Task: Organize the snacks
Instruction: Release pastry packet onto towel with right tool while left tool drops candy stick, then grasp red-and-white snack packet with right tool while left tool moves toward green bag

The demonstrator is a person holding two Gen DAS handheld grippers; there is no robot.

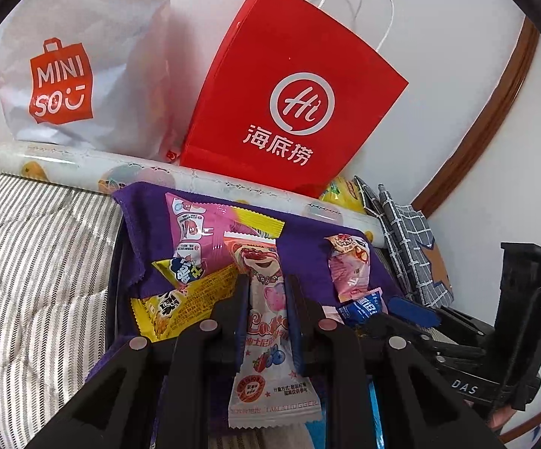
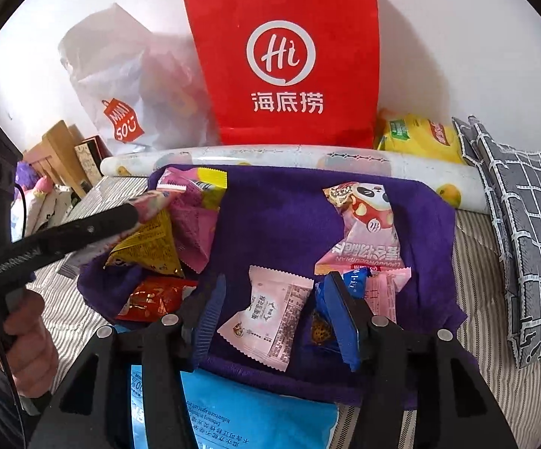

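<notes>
nearby, left gripper (image 1: pixel 266 299) jaws clamp a pink snack (image 1: pixel 266 336); right gripper (image 2: pixel 274 318) jaws part-open beside red bag (image 2: pixel 289 75).

Left tongs (image 1: pixel 266 299) clamped tight on a long pink-and-white strawberry-bear snack packet (image 1: pixel 266 336), which runs lengthwise between the fingers (image 1: pixel 229 310) over the purple cloth (image 1: pixel 307 247). On the cloth: pink packet with yellow end (image 1: pixel 191 224) and yellow packet (image 1: pixel 180 299) to the left, small pink panda candy (image 1: pixel 349 269) and a blue wrapper (image 1: pixel 364 307) to the right, with the right tongs (image 1: pixel 412 314) coming in from the right edge just beside that wrapper. Behind: a patterned roll (image 1: pixel 83 164), red paper bag (image 1: pixel 292 104), white MINISO bag (image 1: pixel 83 75), yellow pack (image 1: pixel 341 191), grey checked cloth (image 1: pixel 409 239); striped bedding (image 1: pixel 27 262) at left.
</notes>
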